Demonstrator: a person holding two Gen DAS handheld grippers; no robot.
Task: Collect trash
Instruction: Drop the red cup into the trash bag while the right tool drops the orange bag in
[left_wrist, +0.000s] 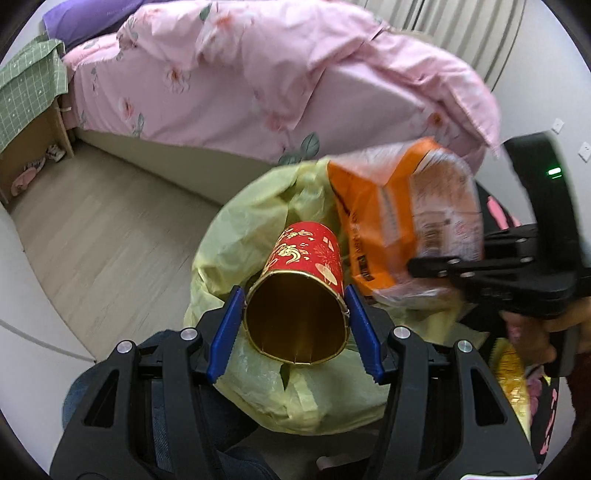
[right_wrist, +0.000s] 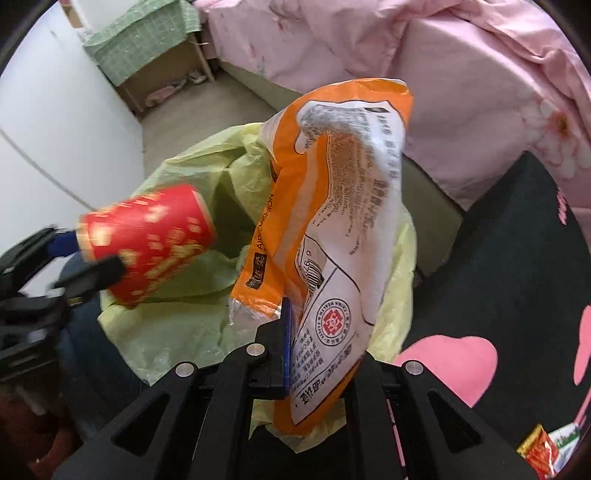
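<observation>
The red paper cup (left_wrist: 303, 280) looks light and easily crushed; the left tool (left_wrist: 295, 314) pinches its rim sideways over the yellow bin bag (left_wrist: 236, 236). The right tool (right_wrist: 295, 332), pressed together, grips the limp, slippery orange wrapper (right_wrist: 332, 206) by its edge, beside the bed (left_wrist: 221, 92).

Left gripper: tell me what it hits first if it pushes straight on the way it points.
Probably the yellow-green trash bag: the left gripper, holding the red cup, points into its open mouth. Depth is unclear.
</observation>
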